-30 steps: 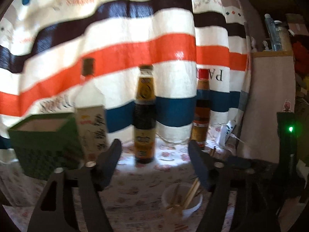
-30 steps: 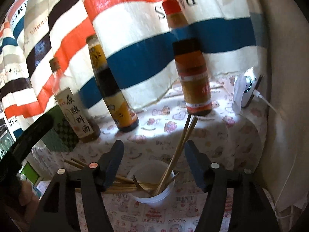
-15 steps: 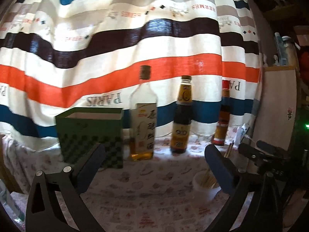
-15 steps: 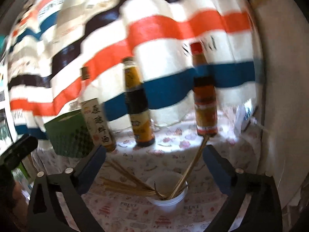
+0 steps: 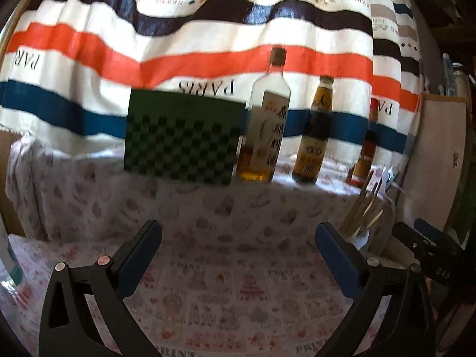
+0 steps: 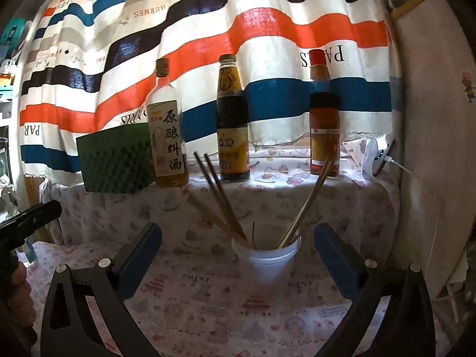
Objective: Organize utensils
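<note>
Since a second ago we have drawn both grippers back from the bottles, and the jaws now stand wider. Our chopsticks (image 6: 221, 199) stand in the white cup (image 6: 266, 260), near the table's right edge and well in front of the bottles; one pair leans left, another (image 6: 306, 205) leans right. In the left view the cup (image 5: 361, 239) shows only past the right finger.

Our right gripper (image 6: 238, 247) is spread wide around the cup, touching nothing. Our left gripper (image 5: 238, 247) is likewise spread and empty over the printed cloth (image 5: 226, 291).

Along the table's back edge stand a green checked box (image 6: 116, 163), a clear bottle (image 6: 168, 136), a dark bottle (image 6: 232, 125) and a red-capped bottle (image 6: 323, 119), all before a striped curtain (image 6: 267, 29).
</note>
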Available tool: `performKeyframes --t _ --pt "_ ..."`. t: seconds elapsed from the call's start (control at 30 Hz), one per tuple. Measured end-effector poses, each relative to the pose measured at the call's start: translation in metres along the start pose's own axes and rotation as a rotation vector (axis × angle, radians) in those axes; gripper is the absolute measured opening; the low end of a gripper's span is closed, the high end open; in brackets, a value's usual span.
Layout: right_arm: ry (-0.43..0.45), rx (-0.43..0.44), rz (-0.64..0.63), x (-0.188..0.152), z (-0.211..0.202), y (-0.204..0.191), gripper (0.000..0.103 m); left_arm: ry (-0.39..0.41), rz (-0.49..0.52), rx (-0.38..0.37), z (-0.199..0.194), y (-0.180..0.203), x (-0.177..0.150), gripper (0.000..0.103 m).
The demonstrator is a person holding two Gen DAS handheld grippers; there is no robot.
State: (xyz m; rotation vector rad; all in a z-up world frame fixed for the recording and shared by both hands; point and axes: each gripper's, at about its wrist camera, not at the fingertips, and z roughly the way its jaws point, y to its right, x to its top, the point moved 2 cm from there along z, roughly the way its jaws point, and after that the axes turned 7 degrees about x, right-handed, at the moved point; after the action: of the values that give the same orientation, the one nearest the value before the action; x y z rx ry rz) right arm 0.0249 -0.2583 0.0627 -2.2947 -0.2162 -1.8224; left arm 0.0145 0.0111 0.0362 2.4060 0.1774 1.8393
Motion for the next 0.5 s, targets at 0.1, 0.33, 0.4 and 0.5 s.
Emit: performKeyframes --t 0.1,0.33,0.4,0.5 --pt "0.000 0.006 -0.018 -0.012 0.002 -0.006 0.103 0.018 0.060 0.034 0.002 0.000 -0.010 0.102" --pt "-0.001 0.005 -0.065 -0.030 0.004 -0.010 0.103 0.044 0.055 0.048 -0.002 0.000 -0.016 0.102" --pt "-0.003 -0.001 -0.079 -0.034 0.006 -0.010 0.103 0.064 0.061 0.069 -0.004 -0.002 -0.016 0.102" --pt "-0.041 0.006 -0.093 -0.036 0.012 -0.012 0.103 0.070 0.053 0.096 0.001 -0.004 -0.019 0.102"
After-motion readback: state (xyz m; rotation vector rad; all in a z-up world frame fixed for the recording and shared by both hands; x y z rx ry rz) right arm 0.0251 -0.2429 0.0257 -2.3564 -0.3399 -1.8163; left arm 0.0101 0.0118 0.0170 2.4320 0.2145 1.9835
